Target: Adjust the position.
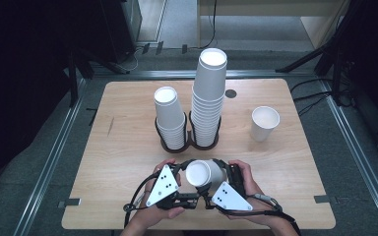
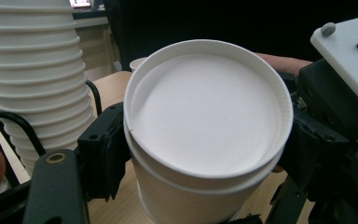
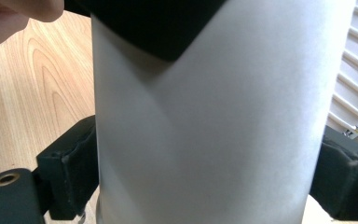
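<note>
I hold 2 nested cups [image 1: 203, 173] upside down near the front edge of the table [image 1: 128, 147], between both hands; the left gripper [image 1: 177, 183] pinches them near the base, its jaws tight on the wall; the right gripper [image 1: 220, 183] has its pads at the wall, but whether they press or stand just loose I cannot tell. I judge the step is separating the 2 cups; next I must pull the grippers apart along the cup axis. I count 2 stacks [image 1: 209, 98] in 1 black holder [image 1: 189, 142], and 1 single cup [image 1: 264, 123] upright at right.
</note>
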`<action>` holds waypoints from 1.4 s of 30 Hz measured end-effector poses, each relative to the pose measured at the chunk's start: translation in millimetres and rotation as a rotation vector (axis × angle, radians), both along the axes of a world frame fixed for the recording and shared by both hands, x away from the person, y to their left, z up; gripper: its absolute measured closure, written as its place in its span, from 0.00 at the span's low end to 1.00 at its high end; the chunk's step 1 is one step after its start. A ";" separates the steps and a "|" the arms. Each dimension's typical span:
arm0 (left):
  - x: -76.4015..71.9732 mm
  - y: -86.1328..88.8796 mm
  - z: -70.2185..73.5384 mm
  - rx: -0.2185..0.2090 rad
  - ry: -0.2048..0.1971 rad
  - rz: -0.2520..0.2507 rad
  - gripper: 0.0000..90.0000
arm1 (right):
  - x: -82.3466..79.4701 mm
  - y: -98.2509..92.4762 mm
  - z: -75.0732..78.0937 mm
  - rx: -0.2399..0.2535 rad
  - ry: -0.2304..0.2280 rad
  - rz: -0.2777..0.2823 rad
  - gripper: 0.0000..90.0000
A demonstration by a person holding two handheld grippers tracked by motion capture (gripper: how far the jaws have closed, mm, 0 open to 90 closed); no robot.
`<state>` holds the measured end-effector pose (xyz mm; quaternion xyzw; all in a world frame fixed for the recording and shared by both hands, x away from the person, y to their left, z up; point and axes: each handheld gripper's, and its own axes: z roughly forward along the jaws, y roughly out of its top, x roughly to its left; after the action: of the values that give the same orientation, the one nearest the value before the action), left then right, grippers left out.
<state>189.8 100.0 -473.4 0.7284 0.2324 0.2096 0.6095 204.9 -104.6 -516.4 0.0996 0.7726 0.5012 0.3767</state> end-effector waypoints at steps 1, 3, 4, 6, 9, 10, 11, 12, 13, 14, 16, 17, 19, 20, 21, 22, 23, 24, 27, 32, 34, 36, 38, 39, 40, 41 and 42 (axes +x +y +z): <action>0.7 1.1 0.3 -0.015 0.008 -0.002 0.27 | -0.1 0.1 -0.3 0.001 -0.003 0.001 0.09; 1.9 3.8 1.0 -0.036 0.017 -0.003 0.27 | 0.3 0.3 -0.6 0.008 -0.001 0.007 0.05; 2.4 5.1 1.4 -0.044 0.022 -0.005 0.27 | 0.2 0.2 -0.8 0.020 0.005 0.008 0.04; 3.0 7.5 1.8 -0.064 0.027 -0.003 0.27 | 1.1 -0.1 -0.6 0.044 0.007 0.010 0.03; 4.4 11.5 3.2 -0.093 0.039 -0.008 0.28 | 1.4 -0.2 -1.5 0.070 0.005 0.009 0.03; 4.7 12.6 3.4 -0.099 0.043 -0.012 0.28 | 1.2 -0.3 -1.9 0.076 -0.001 0.010 0.03; 4.9 13.5 3.4 -0.104 0.045 -0.012 0.28 | 0.9 -0.2 -2.2 0.081 -0.009 0.011 0.03; 5.2 14.2 3.5 -0.110 0.048 -0.015 0.28 | 0.9 -0.1 -2.4 0.086 -0.017 0.014 0.03; 5.4 14.8 3.5 -0.120 0.052 -0.016 0.28 | 0.8 0.1 -2.7 0.092 -0.021 0.012 0.03; 5.7 15.6 3.8 -0.125 0.053 -0.017 0.28 | 0.9 0.4 -3.1 0.096 -0.026 0.009 0.03; 6.1 16.6 4.3 -0.132 0.058 -0.021 0.28 | 1.5 0.5 -4.4 0.107 -0.032 0.004 0.03; 5.9 17.0 4.4 -0.133 0.059 -0.024 0.28 | 1.7 0.6 -4.9 0.118 -0.036 0.002 0.03; 6.1 17.4 4.9 -0.144 0.062 -0.026 0.28 | 2.4 0.6 -6.4 0.123 -0.041 -0.004 0.03; 6.1 17.6 5.2 -0.147 0.063 -0.026 0.28 | 2.9 0.4 -7.4 0.124 -0.042 -0.006 0.03; 6.2 17.6 5.1 -0.148 0.065 -0.026 0.28 | 3.4 0.1 -8.1 0.126 -0.044 -0.007 0.02; 6.2 17.5 5.0 -0.149 0.066 -0.026 0.28 | 3.4 0.1 -8.4 0.134 -0.039 -0.008 0.02; 6.4 17.5 4.8 -0.150 0.066 -0.025 0.28 | 3.5 0.1 -8.6 0.135 -0.040 -0.009 0.02; 6.6 17.8 4.8 -0.153 0.069 -0.026 0.28 | 3.6 0.5 -8.8 0.132 -0.046 -0.011 0.02; 7.1 18.6 4.5 -0.162 0.076 -0.027 0.28 | 3.1 1.6 -9.4 0.126 -0.056 -0.018 0.03; 7.7 19.4 3.9 -0.143 0.070 -0.035 0.26 | 1.3 0.7 -8.7 0.110 -0.093 -0.033 0.09; 8.0 18.4 3.8 -0.132 0.076 -0.035 0.25 | 1.2 0.1 -9.1 0.080 -0.119 -0.040 0.10; 7.6 16.0 5.1 -0.108 0.081 -0.023 0.24 | 1.5 -0.4 -9.7 0.042 -0.153 -0.054 0.10; 7.6 13.5 6.5 -0.082 0.088 -0.011 0.22 | 1.9 -1.5 -9.7 0.007 -0.194 -0.066 0.11; 7.6 12.5 7.1 -0.065 0.096 -0.013 0.17 | 1.9 -2.1 -9.0 -0.008 -0.208 -0.069 0.11; 7.6 11.1 7.5 -0.049 0.101 -0.015 0.14 | 1.7 -2.6 -8.0 -0.018 -0.220 -0.070 0.11; 7.3 9.7 7.8 -0.034 0.105 -0.019 0.13 | 1.5 -3.1 -7.0 -0.032 -0.235 -0.070 0.11; 7.2 8.4 8.2 -0.023 0.109 -0.024 0.11 | 1.2 -3.4 -6.1 -0.046 -0.251 -0.072 0.11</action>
<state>197.0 108.4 -465.2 0.7345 0.2588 0.1598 0.6067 206.0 -108.0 -522.5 0.0547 0.7267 0.4780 0.4904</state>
